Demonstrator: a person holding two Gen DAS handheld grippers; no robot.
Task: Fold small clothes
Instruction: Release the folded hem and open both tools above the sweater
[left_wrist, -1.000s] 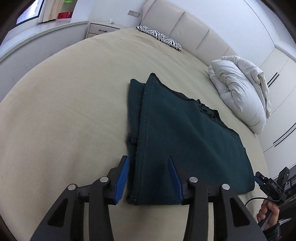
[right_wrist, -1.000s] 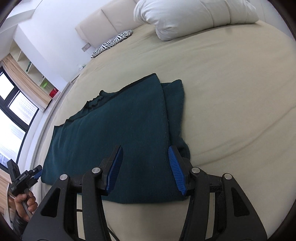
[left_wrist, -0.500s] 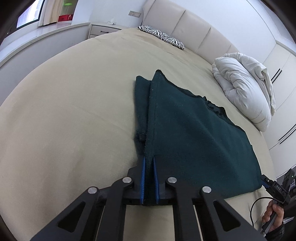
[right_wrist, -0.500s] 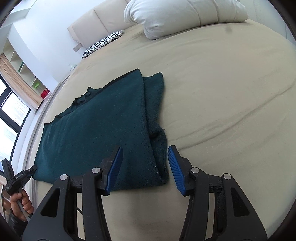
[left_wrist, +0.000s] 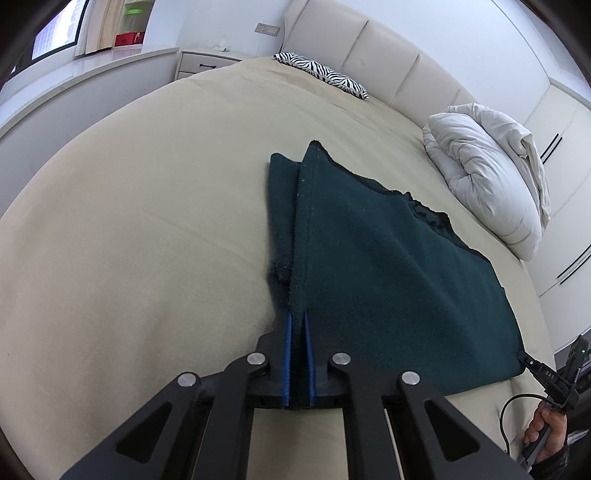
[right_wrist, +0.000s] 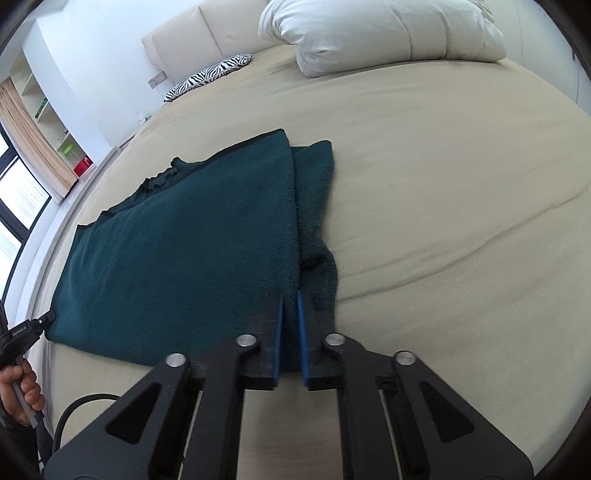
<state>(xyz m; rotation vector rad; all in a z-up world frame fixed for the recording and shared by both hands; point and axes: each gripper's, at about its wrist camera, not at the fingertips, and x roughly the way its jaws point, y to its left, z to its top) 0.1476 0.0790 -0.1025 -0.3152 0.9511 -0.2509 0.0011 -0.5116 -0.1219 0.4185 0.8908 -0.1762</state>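
A dark green garment (left_wrist: 384, 266) lies flat on the beige bed, with its sides folded inward. My left gripper (left_wrist: 297, 325) is shut on the garment's near left corner, the cloth pinched between the blue pads. In the right wrist view the same garment (right_wrist: 177, 251) spreads to the left, and my right gripper (right_wrist: 290, 306) is shut on its near right corner by the folded sleeve. Each wrist view catches the other gripper at the garment's far near corner, held by a hand (left_wrist: 546, 430).
The beige bed (left_wrist: 129, 221) extends wide on all sides of the garment. A white bundled duvet (left_wrist: 491, 184) sits at the far right by the headboard. A zebra-print pillow (left_wrist: 325, 75) lies at the head. A nightstand and window ledge stand beyond the bed's left edge.
Both grippers went from open, straddling the garment's near corners, to shut on the cloth. The left one shut first, the right one just now.
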